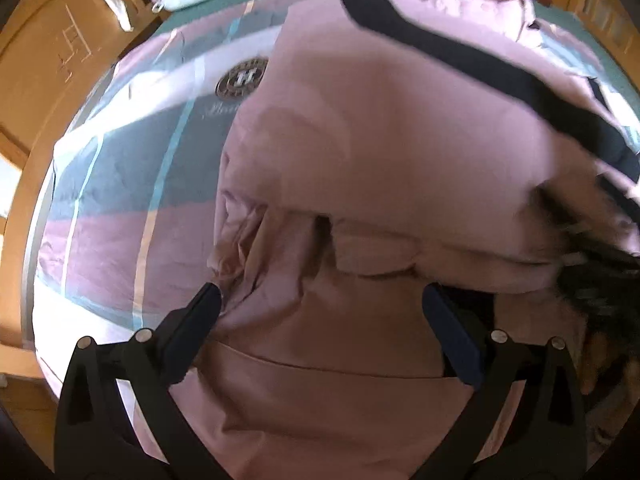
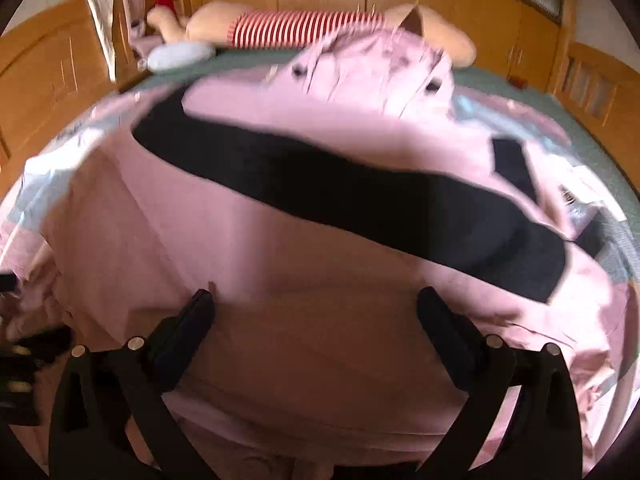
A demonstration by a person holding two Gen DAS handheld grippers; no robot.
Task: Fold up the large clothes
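Observation:
A large pink garment (image 1: 360, 140) with a broad black stripe (image 1: 480, 64) lies spread on the bed; it also fills the right wrist view (image 2: 200, 220), stripe (image 2: 340, 192) running across it. My left gripper (image 1: 322, 298) is open, its fingers wide apart just over the garment's crumpled near edge. My right gripper (image 2: 316, 300) is open too, fingers wide apart over smooth pink cloth below the stripe. Neither holds cloth. The other gripper shows blurred at the right edge of the left wrist view (image 1: 600, 280).
The bed has a striped pink, grey and blue cover (image 1: 120, 184). A plush toy in a red striped top (image 2: 304, 28) and a pale blue cushion (image 2: 180, 56) lie at the far end. Wooden furniture (image 2: 48, 80) surrounds the bed.

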